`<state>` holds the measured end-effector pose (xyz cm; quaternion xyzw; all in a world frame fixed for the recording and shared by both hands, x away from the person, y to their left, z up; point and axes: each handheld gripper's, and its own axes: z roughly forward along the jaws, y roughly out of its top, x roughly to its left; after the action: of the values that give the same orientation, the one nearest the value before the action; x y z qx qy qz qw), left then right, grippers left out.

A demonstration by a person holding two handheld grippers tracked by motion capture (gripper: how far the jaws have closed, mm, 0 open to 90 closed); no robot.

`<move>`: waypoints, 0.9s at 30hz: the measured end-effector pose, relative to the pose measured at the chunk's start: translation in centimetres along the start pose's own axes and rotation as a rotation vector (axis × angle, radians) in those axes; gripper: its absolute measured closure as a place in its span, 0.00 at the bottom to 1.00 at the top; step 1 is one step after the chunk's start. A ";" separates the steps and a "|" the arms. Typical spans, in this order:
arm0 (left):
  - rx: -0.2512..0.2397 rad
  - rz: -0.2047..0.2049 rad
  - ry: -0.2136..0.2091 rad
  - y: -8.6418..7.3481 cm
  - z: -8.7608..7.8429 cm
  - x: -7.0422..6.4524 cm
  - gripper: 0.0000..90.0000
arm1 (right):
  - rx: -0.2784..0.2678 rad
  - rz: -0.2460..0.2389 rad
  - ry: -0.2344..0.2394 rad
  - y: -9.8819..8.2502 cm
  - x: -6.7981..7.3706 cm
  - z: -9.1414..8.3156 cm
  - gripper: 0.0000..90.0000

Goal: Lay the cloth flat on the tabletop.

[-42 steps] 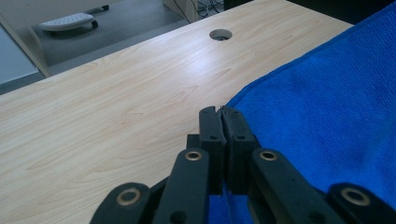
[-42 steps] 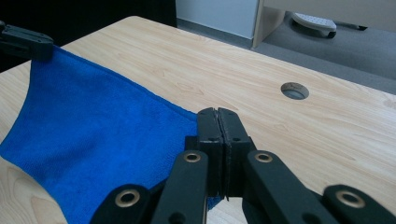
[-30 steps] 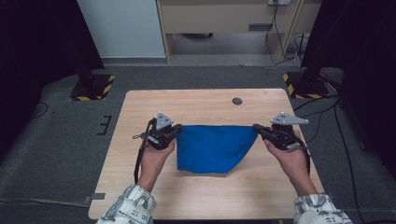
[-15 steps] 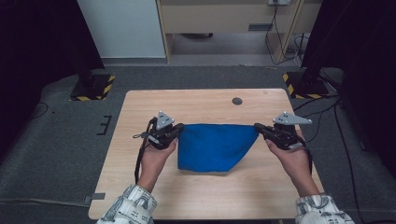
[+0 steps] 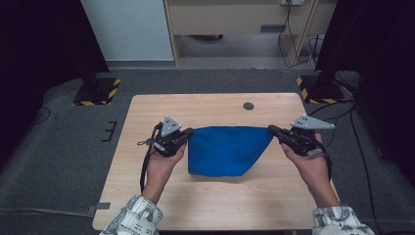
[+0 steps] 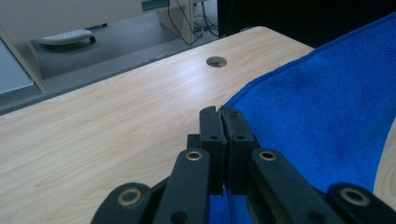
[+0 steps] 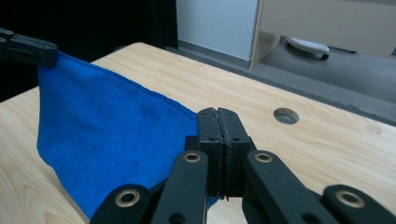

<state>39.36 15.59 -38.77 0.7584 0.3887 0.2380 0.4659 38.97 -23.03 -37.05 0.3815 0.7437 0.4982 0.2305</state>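
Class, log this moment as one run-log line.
left gripper: shut on blue cloth | right gripper: shut on blue cloth | cloth: stretched between them over table

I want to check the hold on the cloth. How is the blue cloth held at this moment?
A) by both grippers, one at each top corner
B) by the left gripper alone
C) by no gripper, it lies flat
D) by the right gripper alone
A: the left gripper and the right gripper are each shut on a top corner of the blue cloth, stretched between them.

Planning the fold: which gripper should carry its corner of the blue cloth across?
Probably either. Left gripper and right gripper are each shut on a far corner of the blue cloth, stretched evenly between them on the table.
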 end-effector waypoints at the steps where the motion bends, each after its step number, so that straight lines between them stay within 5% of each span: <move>1: -0.003 0.001 -0.001 0.2 -0.1 0.0 0.98 | -0.003 -0.001 0.000 0.1 0.0 -0.1 0.99; 27: -0.089 0.019 -0.012 2.4 -3.3 -0.8 0.98 | -0.082 -0.014 0.002 1.5 0.6 -3.0 0.99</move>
<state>37.43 16.03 -35.15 0.7420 0.3679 0.2548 0.4991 36.98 -23.93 -34.49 0.3660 0.7256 0.5271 0.2485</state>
